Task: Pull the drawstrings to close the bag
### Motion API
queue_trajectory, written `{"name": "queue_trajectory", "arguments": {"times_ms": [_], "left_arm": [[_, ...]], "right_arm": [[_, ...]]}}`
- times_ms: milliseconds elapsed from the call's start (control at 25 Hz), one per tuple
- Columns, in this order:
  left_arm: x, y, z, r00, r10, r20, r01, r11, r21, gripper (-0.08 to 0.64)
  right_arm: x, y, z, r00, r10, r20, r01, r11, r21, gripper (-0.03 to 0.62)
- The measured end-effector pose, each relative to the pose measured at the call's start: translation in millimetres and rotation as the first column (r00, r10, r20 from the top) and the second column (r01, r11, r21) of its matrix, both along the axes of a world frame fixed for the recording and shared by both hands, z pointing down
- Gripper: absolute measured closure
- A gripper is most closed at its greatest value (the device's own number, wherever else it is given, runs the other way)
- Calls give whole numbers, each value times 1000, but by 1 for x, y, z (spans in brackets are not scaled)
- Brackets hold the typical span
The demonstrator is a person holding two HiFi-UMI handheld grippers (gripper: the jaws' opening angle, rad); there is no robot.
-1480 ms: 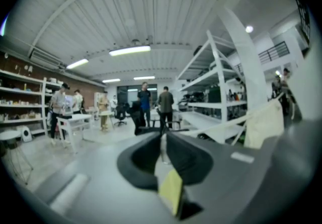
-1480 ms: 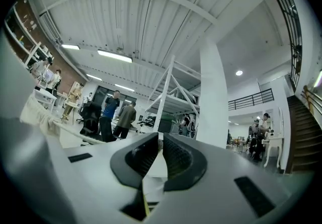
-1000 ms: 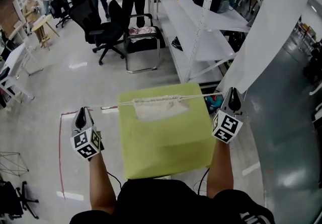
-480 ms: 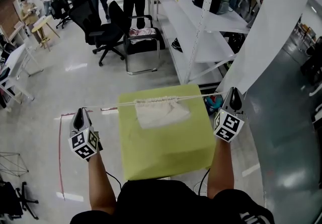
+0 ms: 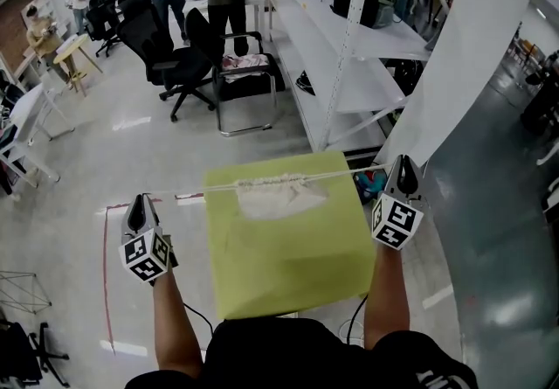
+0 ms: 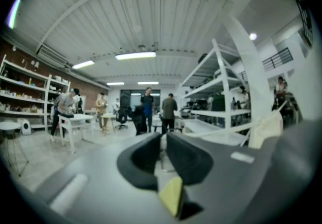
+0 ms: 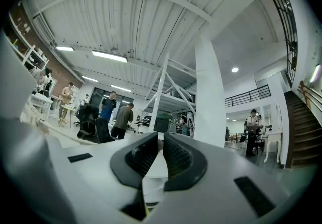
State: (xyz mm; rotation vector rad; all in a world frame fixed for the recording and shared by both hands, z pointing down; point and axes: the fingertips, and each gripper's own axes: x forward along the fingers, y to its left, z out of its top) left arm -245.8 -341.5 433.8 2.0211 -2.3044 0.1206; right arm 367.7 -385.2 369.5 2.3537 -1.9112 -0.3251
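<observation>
Head view: the white bag [image 5: 278, 195] lies at the green tabletop's [image 5: 288, 265] far edge. Its drawstring [image 5: 188, 191] is taut between the left gripper [image 5: 137, 205] and right gripper [image 5: 403, 170] either side of the bag. In the left gripper view, then the right gripper view, the jaws stand nearly together, pinching the drawstring.

White bag [image 5: 271, 197] mouth gathered, drawstrings [image 5: 342, 173] taut.

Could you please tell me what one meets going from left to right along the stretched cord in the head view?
left hand-held gripper → left drawstring → white bag with its gathered mouth → right drawstring → right hand-held gripper
</observation>
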Motion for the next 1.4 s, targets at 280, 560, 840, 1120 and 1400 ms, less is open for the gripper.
{"name": "queue_trajectory", "arguments": {"times_ms": [280,560,840,1120,1400], "left_arm": [[-1,-18,-4,998,19,54,-18,1000,-17,515],[5,-60,-6,991,67,116,-63,997,-40,515],[25,-92,-17,986,121,110,-120,993,-14,514],[79,-63,19,969,227,94,-221,972,-77,514],[94,-34,89,961,270,55,-251,941,-225,514]], "right_arm": [[-14,-13,11,997,-56,-45,54,997,-56,560],[-27,-41,18,995,-88,-47,85,994,-76,560],[-58,-66,14,985,-155,-71,150,986,-80,560],[-107,-48,50,949,-296,-108,274,945,-177,560],[-127,-26,109,927,-367,-79,328,895,-303,560]]}}
